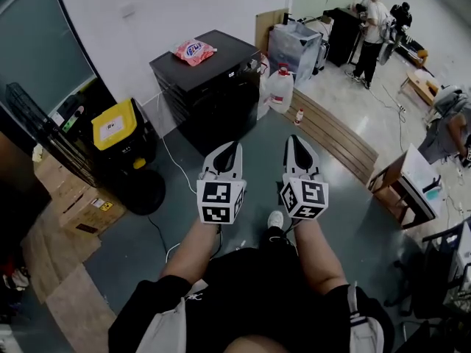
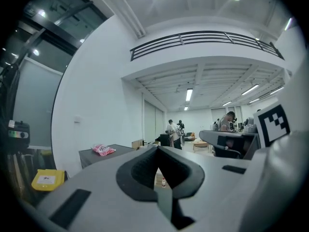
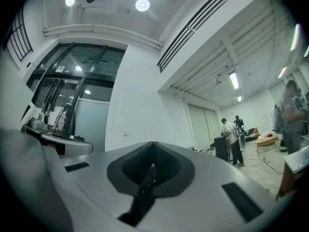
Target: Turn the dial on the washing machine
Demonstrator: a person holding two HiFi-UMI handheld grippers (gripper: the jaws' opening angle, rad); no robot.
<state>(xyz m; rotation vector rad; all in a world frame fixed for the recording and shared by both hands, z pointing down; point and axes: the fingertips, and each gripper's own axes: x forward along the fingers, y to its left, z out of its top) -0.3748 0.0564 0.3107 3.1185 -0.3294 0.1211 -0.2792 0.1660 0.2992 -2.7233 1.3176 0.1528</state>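
Washer (image 1: pixel 210 87) is seen at upper centre of the head view: a black box set against the white wall (image 1: pixel 184 6), front turned toward the camera. Dial cannot be made out on the dark front. Pink pack (image 1: pixel 193 51) is laid on its top. White jug (image 1: pixel 280 88) with a red cap is stood just beside its right side. Small bottle (image 1: pixel 299 115) is stood on the floor (image 1: pixel 346 219) near the jug, and wood planks (image 1: pixel 331 134) are laid further right. Yellow-lidded bin (image 1: pixel 118 123) is parked left of the washer, with cardboard boxes (image 1: pixel 81 206) at lower left.

Left tongs (image 1: pixel 227 151) and right tongs (image 1: pixel 298 147) are held side by side at frame centre. Both are pointed toward the washer and kept well apart from it, with grey floor between. Nothing is touched by either.

Left tongs: clenched, tips met, nothing gripped. In the left gripper view the washer top and the pack are seen at mid left, beyond the tips.

Right tongs: clenched, pads closed on each other, empty. Only white wall and dark glazing (image 3: pixel 82 81) are seen ahead in the right gripper view.

People (image 1: pixel 375 28) are stood at upper right of the head view, far from the washer. One shoe (image 1: pixel 275 220) is seen on the floor just below the tongs.
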